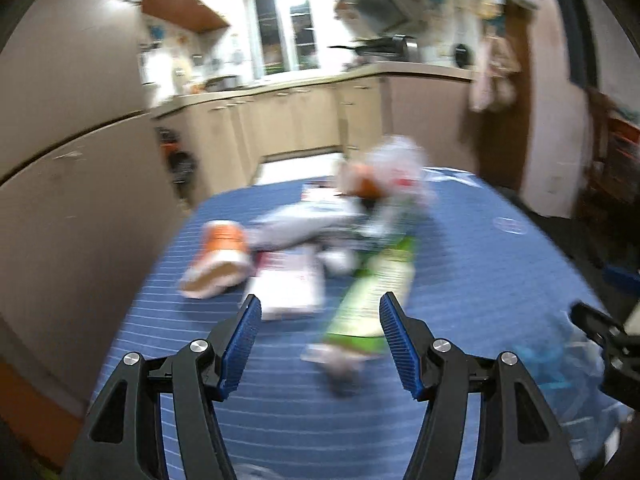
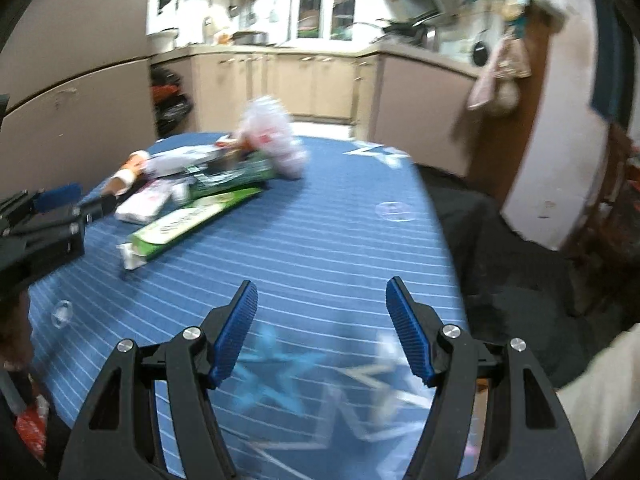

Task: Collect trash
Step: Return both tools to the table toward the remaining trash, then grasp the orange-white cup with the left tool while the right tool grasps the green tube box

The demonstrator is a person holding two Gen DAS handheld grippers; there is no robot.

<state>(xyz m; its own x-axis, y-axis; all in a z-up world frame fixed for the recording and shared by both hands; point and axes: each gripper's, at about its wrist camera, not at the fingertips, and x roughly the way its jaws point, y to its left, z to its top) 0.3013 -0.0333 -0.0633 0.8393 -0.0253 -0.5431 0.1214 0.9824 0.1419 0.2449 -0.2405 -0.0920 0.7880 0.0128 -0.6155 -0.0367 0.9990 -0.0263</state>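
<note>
Barely begun, by the look of it: nothing lifted, all the trash lying in one loose heap on the blue striped bench (image 2: 320, 240), no bin or bag for it in view

Left tongs (image 1: 320, 316) spread wide, holding nothing, hovering just short of the long green-and-white carton (image 1: 372, 292), aimed toward its near end. Right tongs (image 2: 320, 300) likewise released and empty, over bare cloth well to the right of the carton (image 2: 188, 220), with star patterns on the cloth beneath

Taking the carton as landmark: just left of it a flat white packet (image 1: 286, 284); farther left an orange-and-white cup (image 1: 220, 260) on its side; behind it a darker green box (image 2: 236, 174), touching or nearly so; beyond that a crumpled clear plastic bag (image 2: 272, 136) with red print, standing highest in the heap; some pale wrapper (image 1: 304, 224) draped across the middle, too blurred to name. At the carton's near end a small white scrap (image 2: 130, 256), attached or separate cannot be told

Everything still to collect, then. Likely trouble: pieces overlapping, so lifting one may drag or scatter its neighbours; the thin bag probably limp and slippery. Kitchen cabinets (image 2: 312, 84) far behind the heap, nothing blocking the approach over the bench. Heavy motion blur in the left view, so fine detail uncertain
</note>
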